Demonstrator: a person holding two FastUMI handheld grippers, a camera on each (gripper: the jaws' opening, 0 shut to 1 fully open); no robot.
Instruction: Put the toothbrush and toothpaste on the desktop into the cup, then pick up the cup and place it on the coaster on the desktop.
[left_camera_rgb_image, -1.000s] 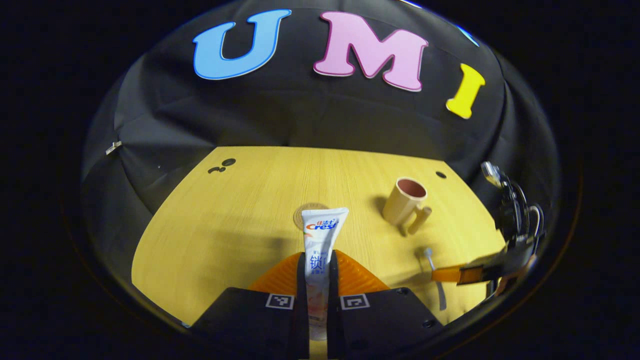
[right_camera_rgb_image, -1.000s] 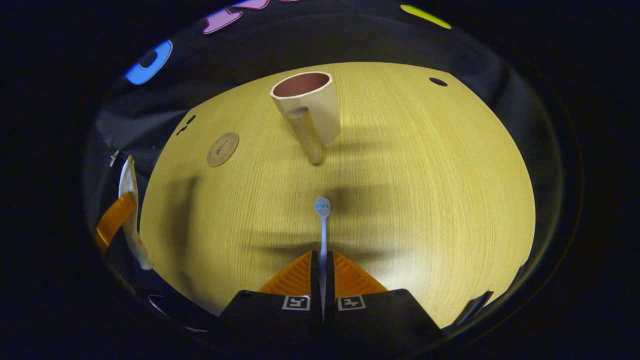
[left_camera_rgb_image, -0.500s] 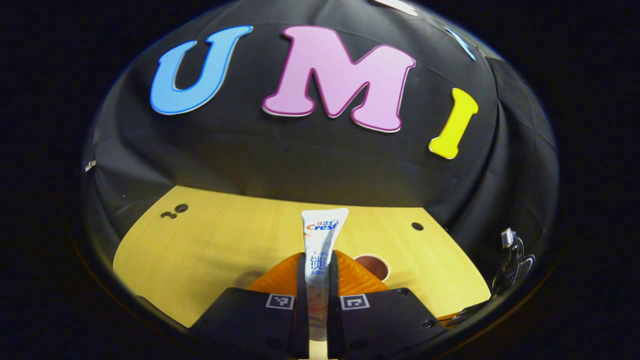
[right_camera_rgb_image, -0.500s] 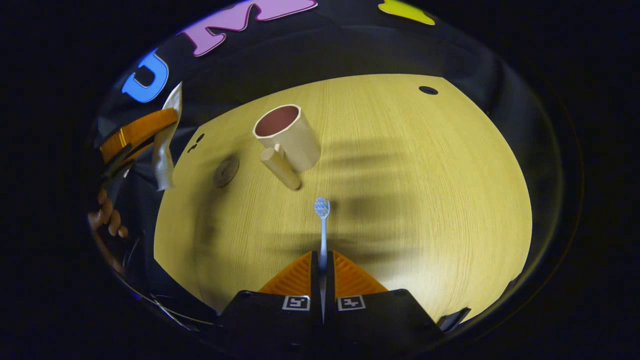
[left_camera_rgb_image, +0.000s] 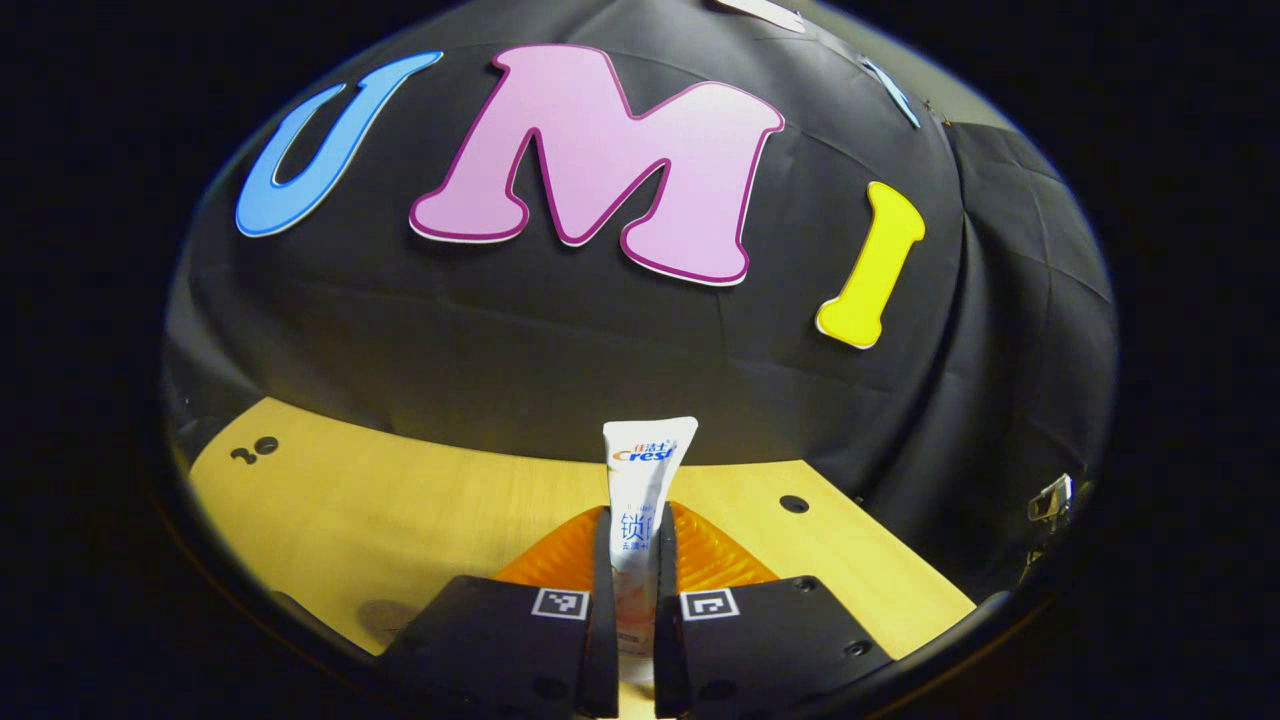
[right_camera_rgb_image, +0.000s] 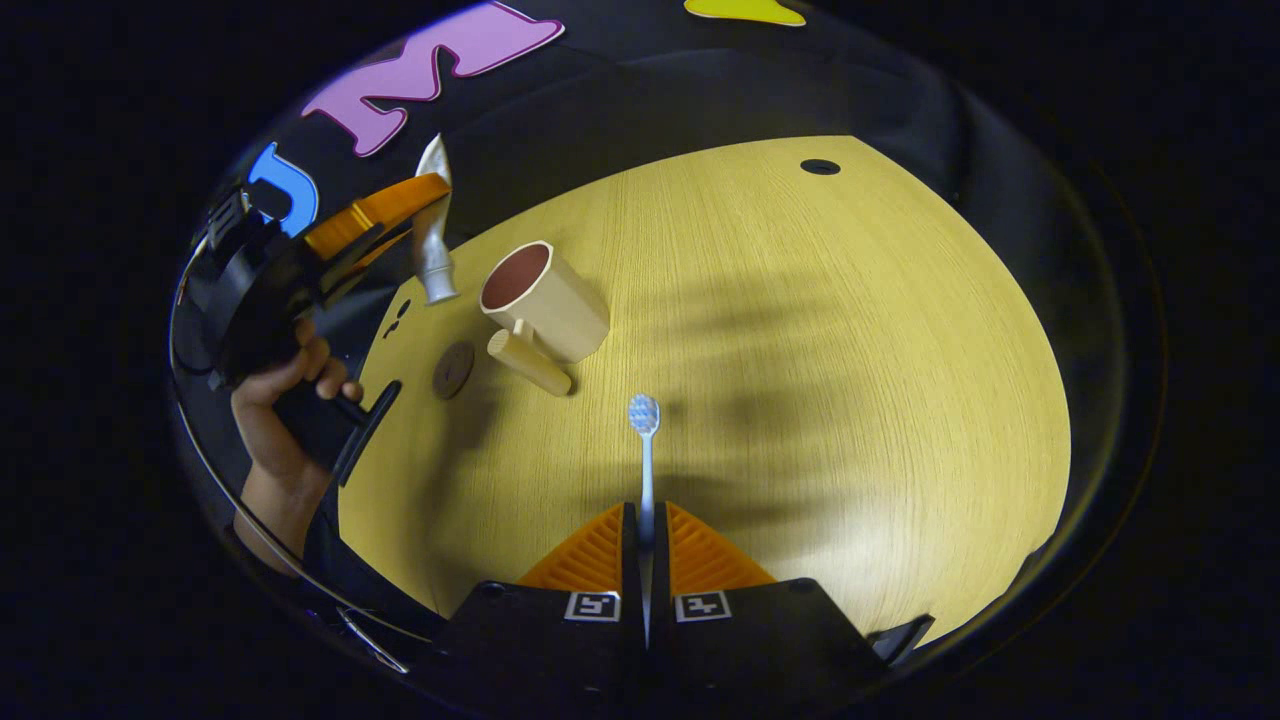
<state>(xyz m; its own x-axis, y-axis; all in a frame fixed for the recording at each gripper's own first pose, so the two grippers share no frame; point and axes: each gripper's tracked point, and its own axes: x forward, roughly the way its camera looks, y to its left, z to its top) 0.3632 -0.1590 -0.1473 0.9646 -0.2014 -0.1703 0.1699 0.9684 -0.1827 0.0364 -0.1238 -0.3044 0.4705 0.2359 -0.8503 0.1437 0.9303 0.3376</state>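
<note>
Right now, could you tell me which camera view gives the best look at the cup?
The right gripper view: the cup stands upright on the desktop, with its open mouth and handle plainly visible near the coaster. The left gripper view looks toward the booth wall past the toothpaste it grips.

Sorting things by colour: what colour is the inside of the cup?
Reddish brown inside, cream outside; the cup shows best in the right gripper view.

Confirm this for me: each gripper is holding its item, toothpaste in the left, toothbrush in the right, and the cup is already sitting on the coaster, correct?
Not quite. In the right gripper view the cup stands on the bare desktop beside the coaster, not on it. The rest holds: toothpaste in the left gripper, toothbrush in the right gripper.
</note>
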